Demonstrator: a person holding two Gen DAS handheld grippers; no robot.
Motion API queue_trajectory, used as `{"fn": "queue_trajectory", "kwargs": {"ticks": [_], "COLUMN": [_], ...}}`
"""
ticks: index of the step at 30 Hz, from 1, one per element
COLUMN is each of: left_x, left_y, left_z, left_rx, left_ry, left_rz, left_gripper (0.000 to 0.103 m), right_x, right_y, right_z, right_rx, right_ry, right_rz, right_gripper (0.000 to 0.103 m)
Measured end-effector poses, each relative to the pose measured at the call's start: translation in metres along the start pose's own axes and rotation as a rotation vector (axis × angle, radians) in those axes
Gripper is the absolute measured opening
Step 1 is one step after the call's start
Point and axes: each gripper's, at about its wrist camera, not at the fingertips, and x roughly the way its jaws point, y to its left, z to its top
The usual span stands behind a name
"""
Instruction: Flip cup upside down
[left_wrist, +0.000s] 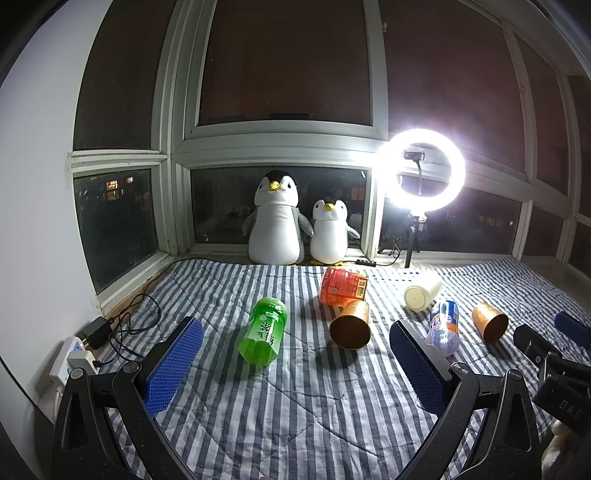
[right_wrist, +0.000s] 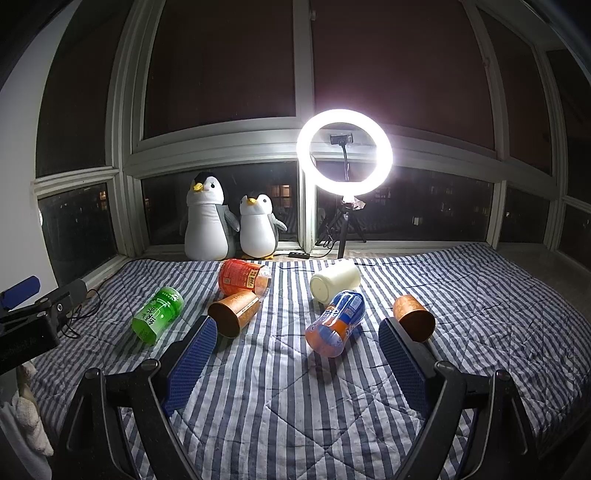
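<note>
Several cut-bottle cups lie on their sides on the striped blanket (left_wrist: 295, 406). A copper cup (left_wrist: 351, 323) lies in the middle, its mouth toward me; it also shows in the right wrist view (right_wrist: 232, 312). A second copper cup (left_wrist: 489, 320) lies at the right, also in the right wrist view (right_wrist: 413, 317). My left gripper (left_wrist: 295, 354) is open and empty, just short of the middle copper cup. My right gripper (right_wrist: 297, 349) is open and empty, with a blue-orange cup (right_wrist: 336, 325) between its fingers' line of sight.
A green cup (left_wrist: 264, 330), a red-orange cup (left_wrist: 341, 286) and a white cup (left_wrist: 423, 290) also lie on the blanket. Two plush penguins (left_wrist: 275, 221) and a lit ring light (left_wrist: 423, 170) stand at the window. A power strip and cables (left_wrist: 85, 347) lie at the left edge.
</note>
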Motion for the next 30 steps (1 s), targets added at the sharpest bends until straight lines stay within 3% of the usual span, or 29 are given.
{"fn": "queue_trajectory", "kwargs": {"ticks": [30], "left_x": [-0.0049], "left_y": [0.0003], "left_z": [-0.0004], "left_rx": [0.005], "left_ry": [-0.012], "left_rz": [-0.001], "left_gripper": [0.103], "right_x": [-0.0014], "right_y": [0.0017], "right_z": [0.0021], "right_rx": [-0.005], "right_ry": [-0.008], "right_rz": [-0.003], "right_gripper": [0.087]}}
